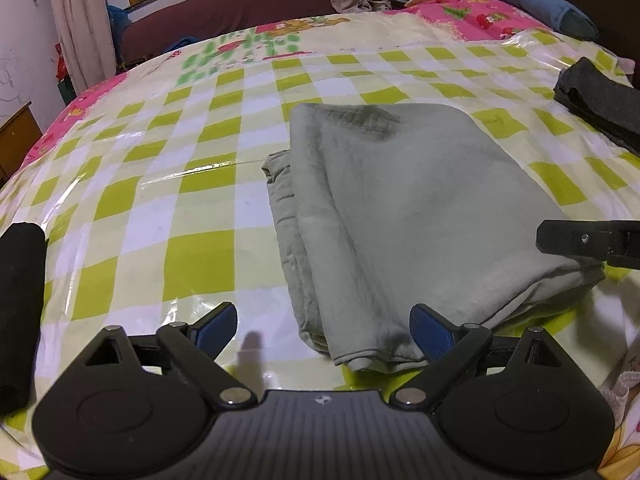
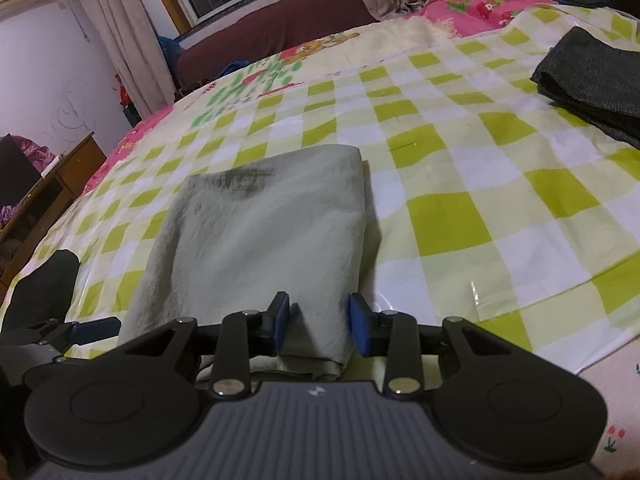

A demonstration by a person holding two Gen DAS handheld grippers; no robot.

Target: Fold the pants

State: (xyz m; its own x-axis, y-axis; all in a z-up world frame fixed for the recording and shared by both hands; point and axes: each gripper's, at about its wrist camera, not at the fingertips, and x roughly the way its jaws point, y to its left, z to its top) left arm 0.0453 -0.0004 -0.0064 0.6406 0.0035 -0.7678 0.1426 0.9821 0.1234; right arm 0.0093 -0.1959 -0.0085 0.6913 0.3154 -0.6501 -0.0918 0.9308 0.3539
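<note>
**Folded pants on a checked bed, both tools at the near edge**

A bedroom: a window with pale curtains [image 2: 120, 40] at the far side, a dark red sofa [image 1: 224, 12] under it, a wooden cabinet [image 2: 48, 196] by the left wall. The bed [image 1: 192, 248] carries a glossy plastic cover in green, white and cream checks, with a pink cartoon-print quilt [image 1: 472, 12] toward its far right corner and a blue pillow [image 1: 540, 4] beyond that.

The pants [image 1: 400, 216], pale grey-green, lie folded into a thick rectangle near the middle of the bed's near edge, layered edges showing on their left side and a dark smudge near their far end.

The left tool [image 1: 324, 332] has its blue pads spread wide; the right pad sits at the near corner of the pants and the left pad over bare cover, nothing gripped. The right tool [image 2: 320, 324] is partly open, its pads on either side of a raised fold at the pants' near edge, with gaps visible, so it is not clamped.

A folded dark grey garment [image 2: 592, 84] lies near the bed's right edge, well apart from the pants. A black rolled item [image 1: 20, 304] rests at the left edge.

No containers show, and no legible writing; the tool bodies bear only a small pale emblem.
</note>
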